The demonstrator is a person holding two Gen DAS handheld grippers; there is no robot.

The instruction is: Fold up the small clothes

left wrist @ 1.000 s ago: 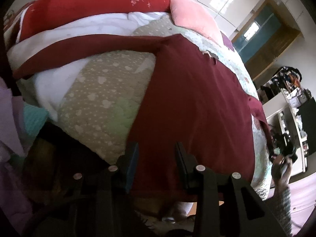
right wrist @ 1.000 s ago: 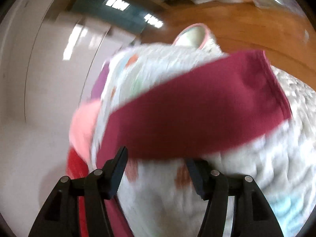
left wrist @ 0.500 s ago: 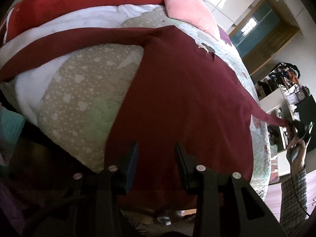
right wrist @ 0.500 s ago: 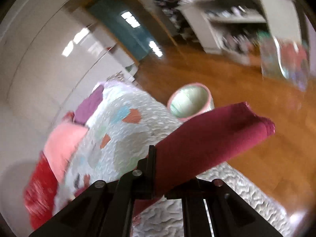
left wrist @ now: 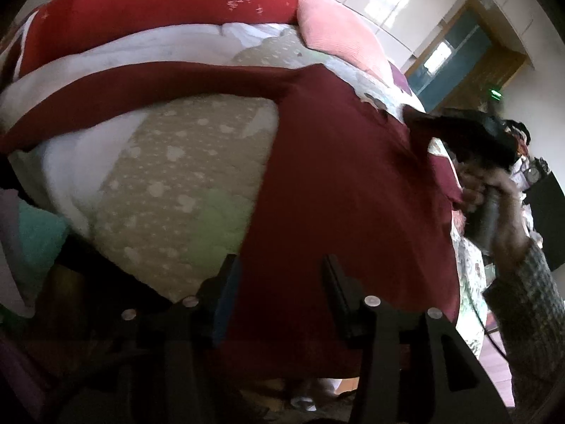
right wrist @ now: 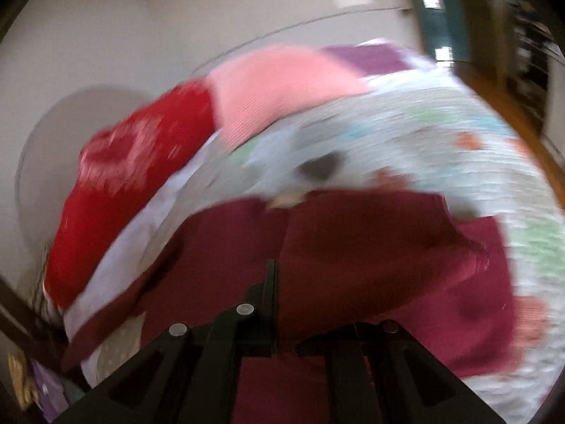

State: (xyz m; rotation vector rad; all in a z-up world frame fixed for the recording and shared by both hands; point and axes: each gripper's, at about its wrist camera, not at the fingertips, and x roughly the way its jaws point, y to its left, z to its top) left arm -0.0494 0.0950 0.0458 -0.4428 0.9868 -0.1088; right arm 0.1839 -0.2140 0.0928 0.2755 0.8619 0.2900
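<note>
Shirt: a dark red long-sleeved shirt (left wrist: 339,190) lies spread on the quilt (left wrist: 183,183), straight ahead of the left gripper; its hem is at the near bed edge, right under the fingers.
Sleeves: one sleeve (left wrist: 141,88) stretches flat, far ahead and off to the left of the left gripper; the other is lifted over the shirt body, its cloth in the right gripper.
Left gripper: the left gripper (left wrist: 279,296) has its jaws partway apart and opening; the hem lies between the fingers, and the pads stand clear of the cloth.
Right gripper: the right gripper (right wrist: 275,304) is clamped tight on the lifted sleeve (right wrist: 374,247), which drapes forward and to the right of its fingers; this view is blurred.
Right hand: seen from the left camera, a hand (left wrist: 494,190) in a knitted sleeve holds this tool at the shirt's right side.
Pillows: a red pillow (left wrist: 152,10) and a pink pillow (left wrist: 335,35) lie at the far end, beyond the shirt.
Floor: wooden floor (right wrist: 522,123) shows far right of the right gripper.
</note>
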